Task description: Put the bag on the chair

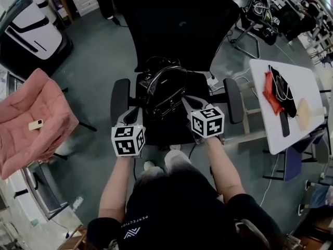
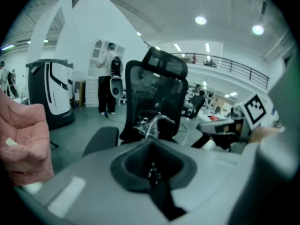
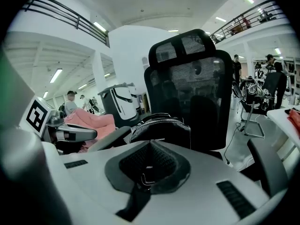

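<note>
Head view showed the bag [image 1: 164, 90], black and glossy, resting on the seat of the black chair [image 1: 171, 30]. It stood between the two armrests and close to the backrest. That position was judged deliberate: the backrest and armrests would hem the bag in and keep it from tipping or sliding off the front edge.

The left tool [image 1: 132, 114] and the right tool [image 1: 191, 107] were held just in front of the bag, one at each near corner and tilted down toward it. Whether their tips touched the bag could not be told from above.

In the left gripper view the jaws were seen pressed together, with the bag's handles standing free beyond them. In the right gripper view the jaws were likewise closed, and the bag lay past them against the mesh backrest. A small metallic glint was noticed at each seam, but it could not be identified. No part of the bag was seen clamped.

From this the placement was judged essentially done, the bag being carried by the seat alone. The symmetrical hold of the tools was taken to suit a wide, soft load handled from both sides.

A white bench [image 1: 302, 79] stood well apart at the right and played no part.
</note>
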